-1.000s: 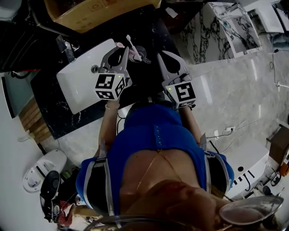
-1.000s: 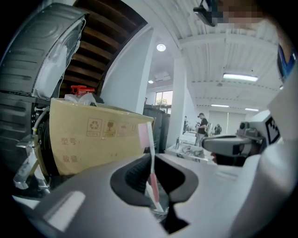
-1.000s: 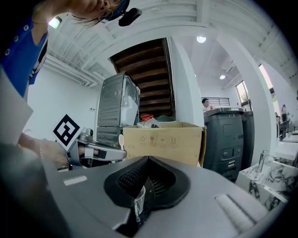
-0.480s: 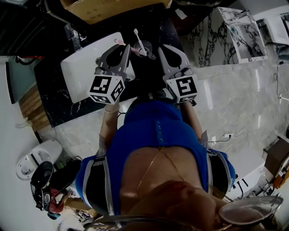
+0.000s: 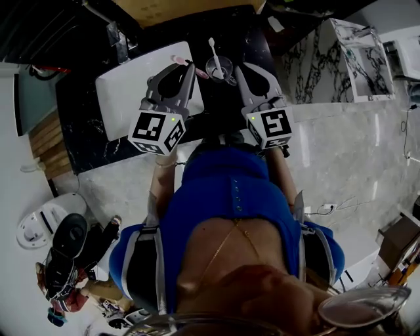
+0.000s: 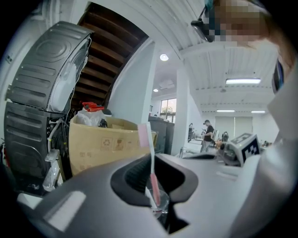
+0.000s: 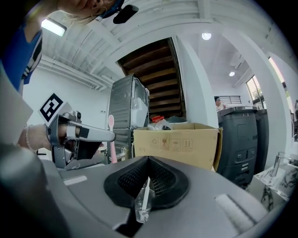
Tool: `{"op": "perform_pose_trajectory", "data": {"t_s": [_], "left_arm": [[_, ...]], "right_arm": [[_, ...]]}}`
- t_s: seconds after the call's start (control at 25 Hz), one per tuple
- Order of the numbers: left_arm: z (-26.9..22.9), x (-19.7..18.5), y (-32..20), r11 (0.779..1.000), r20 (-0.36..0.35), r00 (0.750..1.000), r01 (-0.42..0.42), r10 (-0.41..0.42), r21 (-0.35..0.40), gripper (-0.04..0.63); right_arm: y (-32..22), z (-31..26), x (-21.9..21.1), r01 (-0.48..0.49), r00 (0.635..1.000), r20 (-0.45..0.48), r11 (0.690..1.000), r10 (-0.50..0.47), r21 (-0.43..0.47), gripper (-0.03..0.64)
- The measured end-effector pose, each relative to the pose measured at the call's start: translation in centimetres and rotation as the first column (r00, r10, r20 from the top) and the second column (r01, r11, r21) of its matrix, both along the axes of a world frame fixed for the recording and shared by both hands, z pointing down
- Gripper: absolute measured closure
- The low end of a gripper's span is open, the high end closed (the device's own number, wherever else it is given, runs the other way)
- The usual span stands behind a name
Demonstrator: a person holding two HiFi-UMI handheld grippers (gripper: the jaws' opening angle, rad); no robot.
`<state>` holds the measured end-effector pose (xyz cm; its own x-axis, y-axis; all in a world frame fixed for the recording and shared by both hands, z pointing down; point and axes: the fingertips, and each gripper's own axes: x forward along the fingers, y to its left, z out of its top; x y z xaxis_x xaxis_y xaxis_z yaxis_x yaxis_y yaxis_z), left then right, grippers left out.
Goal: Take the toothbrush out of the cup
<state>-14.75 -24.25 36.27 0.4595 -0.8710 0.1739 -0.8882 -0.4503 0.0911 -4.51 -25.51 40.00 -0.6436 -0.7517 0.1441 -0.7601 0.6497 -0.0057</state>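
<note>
A clear cup (image 5: 222,67) stands on the black counter (image 5: 223,105) with a white toothbrush (image 5: 212,47) upright in it. My left gripper (image 5: 191,65) is shut on a pink toothbrush (image 5: 186,63) just left of the cup. In the left gripper view that brush (image 6: 151,158) rises between the jaws, with the cup (image 6: 163,211) behind it. My right gripper (image 5: 241,65) is just right of the cup, jaws together and nothing held. The right gripper view shows the cup (image 7: 141,211) and white brush (image 7: 145,193) through a thin slit, and the held pink brush (image 7: 111,139) at left.
A white basin (image 5: 125,98) with a tap (image 5: 118,38) lies left of the cup. A cardboard box (image 5: 197,8) stands behind the counter. Pale marble floor (image 5: 354,151) spreads to the right. The person's blue-clad body fills the lower head view.
The head view has shifted, so the cup and both grippers sit further right and higher. The left gripper keeps hold of the pink toothbrush beside the cup.
</note>
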Motion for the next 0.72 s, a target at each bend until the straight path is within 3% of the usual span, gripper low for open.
{"op": "perform_pose_trajectory", "data": {"t_s": [0.56,0.72], "left_arm": [[1.1,0.5,0.7,0.999,0.000,1.000,-0.026,0.026,-0.024,0.577],[1.3,0.2,1.3,0.999,0.002,1.000,-0.020,0.021,-0.039,0.577]], "right_arm": [[-0.6,1.0,-2.1,0.035,0.999,-0.021,0.999,-0.035,-0.009,0.614],[-0.3,2.2,-2.7,0.057,0.996,-0.058,0.997,-0.060,-0.051,0.614]]}}
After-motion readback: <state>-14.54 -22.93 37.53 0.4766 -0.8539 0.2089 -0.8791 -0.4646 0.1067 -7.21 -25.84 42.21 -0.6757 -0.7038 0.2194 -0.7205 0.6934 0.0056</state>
